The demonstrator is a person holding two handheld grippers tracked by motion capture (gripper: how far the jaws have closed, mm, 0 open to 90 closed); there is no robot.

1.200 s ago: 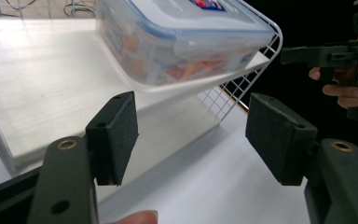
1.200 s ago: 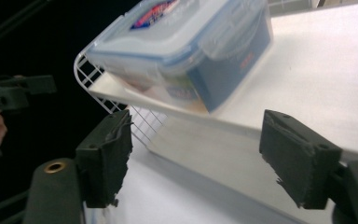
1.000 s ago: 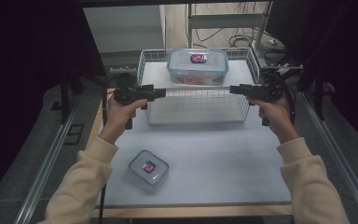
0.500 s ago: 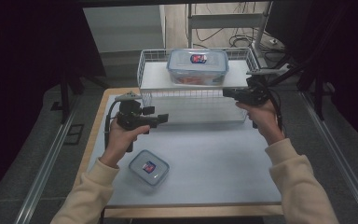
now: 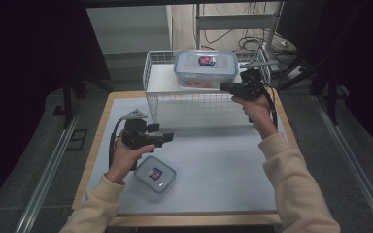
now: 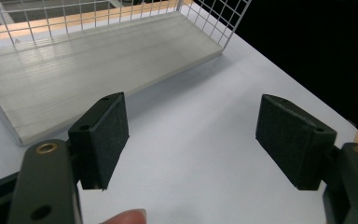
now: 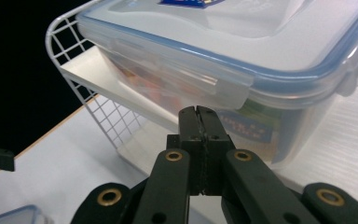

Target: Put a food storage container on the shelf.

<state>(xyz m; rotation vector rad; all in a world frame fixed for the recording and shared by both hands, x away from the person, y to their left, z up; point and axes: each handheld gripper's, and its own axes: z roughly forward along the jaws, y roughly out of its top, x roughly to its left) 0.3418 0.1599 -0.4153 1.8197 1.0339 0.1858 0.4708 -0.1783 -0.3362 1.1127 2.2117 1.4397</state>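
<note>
Nearest the person, a small lidded container (image 5: 155, 174) lies flat on the pale table mat (image 5: 213, 165), close to the front left corner. Just above it the left gripper (image 5: 167, 137) is held over the mat, level and pointing toward the table's middle. In the left gripper view its pads (image 6: 103, 135) stand wide apart with only bare mat between them; they have just been opening, and nothing is held. Beyond, a white wire basket shelf (image 5: 199, 99) stands at the far edge of the mat. On its upper deck sits a large clear box with blue-rimmed lid (image 5: 206, 68), coloured contents showing through its wall. The right gripper (image 5: 222, 87) is at the box's near right side; its jaws are pressed together, empty, tips just short of the lid's latch (image 7: 200, 81)
</note>
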